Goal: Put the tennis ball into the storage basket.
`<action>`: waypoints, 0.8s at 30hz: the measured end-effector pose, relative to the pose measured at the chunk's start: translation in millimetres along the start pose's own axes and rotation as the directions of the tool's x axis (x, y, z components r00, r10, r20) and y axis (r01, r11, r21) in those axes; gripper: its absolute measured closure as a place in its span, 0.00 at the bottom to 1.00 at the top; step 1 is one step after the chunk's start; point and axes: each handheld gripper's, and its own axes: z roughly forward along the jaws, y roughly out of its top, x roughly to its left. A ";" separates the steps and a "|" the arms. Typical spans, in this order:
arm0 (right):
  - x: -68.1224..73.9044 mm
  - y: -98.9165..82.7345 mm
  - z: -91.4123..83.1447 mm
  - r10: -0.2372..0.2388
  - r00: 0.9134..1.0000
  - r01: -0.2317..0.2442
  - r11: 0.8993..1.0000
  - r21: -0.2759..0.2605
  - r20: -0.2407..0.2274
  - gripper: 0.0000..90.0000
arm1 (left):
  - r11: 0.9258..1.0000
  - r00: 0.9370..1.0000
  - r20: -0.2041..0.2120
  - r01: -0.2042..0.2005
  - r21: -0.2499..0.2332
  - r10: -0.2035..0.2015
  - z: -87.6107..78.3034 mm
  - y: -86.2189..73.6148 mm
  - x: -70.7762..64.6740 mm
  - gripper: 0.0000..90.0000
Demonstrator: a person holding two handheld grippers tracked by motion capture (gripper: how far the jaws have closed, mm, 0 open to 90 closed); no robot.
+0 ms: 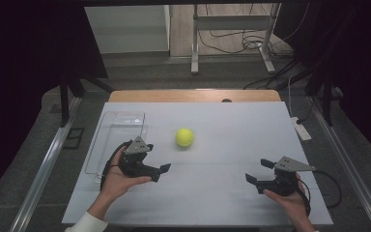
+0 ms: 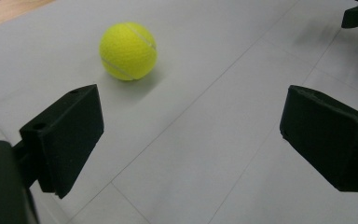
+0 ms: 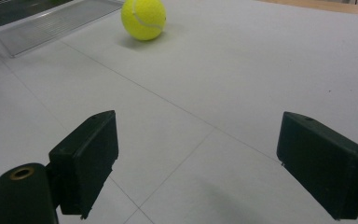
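Approach step: my left gripper, jaws apart, must advance to the tennis ball ahead-left.

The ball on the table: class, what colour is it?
The tennis ball is bright yellow-green with a pale curved seam, clearest in the left gripper view.

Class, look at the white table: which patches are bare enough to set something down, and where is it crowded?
Bare: the far right of the table, beyond the ball; the middle strip between the left gripper and right gripper; the near edge between the forearms. Crowded: the left side, where the clear tray sits beside the left gripper, with the ball close by.
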 end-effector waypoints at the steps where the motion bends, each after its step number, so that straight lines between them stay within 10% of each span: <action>1: 0.1 0.0 0.0 -0.001 1.000 0.001 1.000 -0.001 0.001 0.14 | 1.000 1.000 0.001 -0.002 0.001 0.002 1.0 0.6 -0.3 0.08; 24: 1.0 -0.2 0.5 -0.011 1.000 0.011 1.000 0.004 0.004 0.14 | 0.999 0.999 0.022 -0.029 0.043 0.028 16.5 10.0 -3.3 0.08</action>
